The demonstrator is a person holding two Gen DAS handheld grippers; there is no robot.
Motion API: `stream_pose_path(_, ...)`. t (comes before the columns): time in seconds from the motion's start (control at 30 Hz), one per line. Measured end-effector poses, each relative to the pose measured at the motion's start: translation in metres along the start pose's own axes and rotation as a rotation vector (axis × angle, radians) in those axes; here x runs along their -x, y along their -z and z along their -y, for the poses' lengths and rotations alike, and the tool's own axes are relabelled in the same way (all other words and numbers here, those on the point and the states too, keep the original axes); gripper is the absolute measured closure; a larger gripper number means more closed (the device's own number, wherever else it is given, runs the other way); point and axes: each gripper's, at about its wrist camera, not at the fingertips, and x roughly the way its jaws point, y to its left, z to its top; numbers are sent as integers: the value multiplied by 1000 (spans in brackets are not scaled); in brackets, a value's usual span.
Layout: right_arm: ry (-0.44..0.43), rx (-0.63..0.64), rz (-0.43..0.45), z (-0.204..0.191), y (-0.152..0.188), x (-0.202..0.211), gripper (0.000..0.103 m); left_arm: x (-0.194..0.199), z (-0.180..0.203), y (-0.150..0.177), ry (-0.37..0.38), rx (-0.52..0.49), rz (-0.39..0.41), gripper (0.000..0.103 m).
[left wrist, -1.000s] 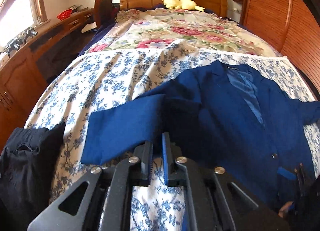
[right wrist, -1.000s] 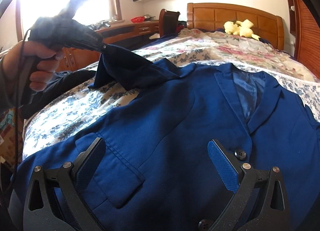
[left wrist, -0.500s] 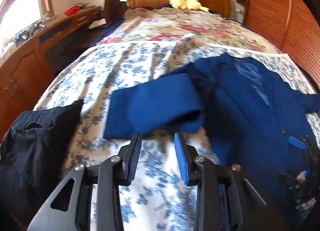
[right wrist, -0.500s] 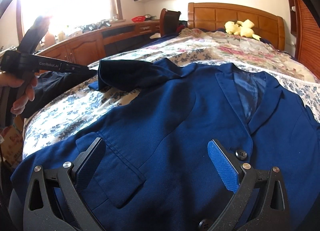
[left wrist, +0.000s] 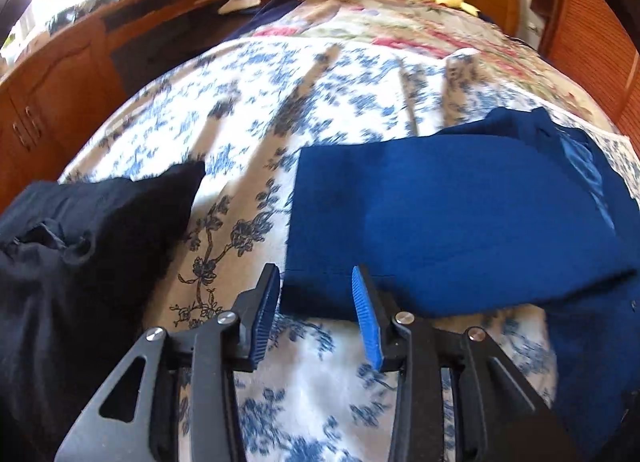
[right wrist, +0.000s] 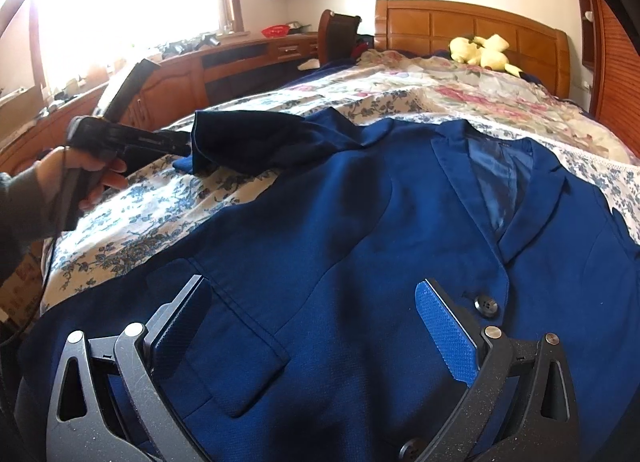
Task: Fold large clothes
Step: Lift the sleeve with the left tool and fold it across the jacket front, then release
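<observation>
A navy blue blazer [right wrist: 360,229] lies front-up on the floral bedspread [left wrist: 248,129]. Its left sleeve [left wrist: 432,217] is folded back across the bed, cuff end near me. My left gripper [left wrist: 316,302] is open, its fingertips just at the cuff edge, nothing held; in the right wrist view it [right wrist: 120,141] is held in a hand at the sleeve end [right wrist: 248,137]. My right gripper [right wrist: 316,326] is wide open, low over the blazer's lower front between the pocket flap [right wrist: 236,338] and the buttons [right wrist: 486,306].
A black garment [left wrist: 80,246] lies heaped at the bed's left edge. Wooden cabinets [left wrist: 52,93] run along the left. A headboard [right wrist: 468,29] and yellow plush toy [right wrist: 480,51] are at the far end. A wooden wardrobe [left wrist: 596,33] is on the right.
My left gripper opened and let go of the sleeve, then dropped and moved in close to the cuff. The sleeve now rests on the bed. My right gripper has stayed put.
</observation>
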Motion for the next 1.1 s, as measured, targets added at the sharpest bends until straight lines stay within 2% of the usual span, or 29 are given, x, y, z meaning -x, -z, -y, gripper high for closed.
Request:
stream_pose_path(0.03,-2,-1,-1,1,0,0,0,-6,-3,1,1,10,-11,64)
stream_pose_path(0.13,-3,-1,-4,1,1,-1,0,-20,-8,5,4,35,-32,50)
stream_pose_path(0.27,-3,-1,-4,1,1,-1,0,-23,-9,5,2,66,-16,47)
stream_pose_path(0.5,-3,3,-8,0,1,-1,0,-23,-2,3,-30,34,-19,47)
stream_pose_path(0.53,-3,3,-9,-1,1,-2,0,-24,-2,2,-29,29,-23,50)
stream_pose_path(0.6,-4,5,-13,-1,1,-2,0,-22,0,1,-5,32,-34,69)
stream_pose_path(0.67,-3,2,-18,0,1,-2,0,-15,7,-1,-19,31,-44,95)
stream_pose_path(0.77,20,-20,-2,3,0,3,0,11,32,-6,-71,-22,11,97)
stream_pose_path(0.93,69,-13,26,9,-3,24,0,76,86,-17,-36,-106,151,97)
stream_pose_path(1.1,85,-18,69,18,-2,54,0,137,146,-22,38,-191,258,98)
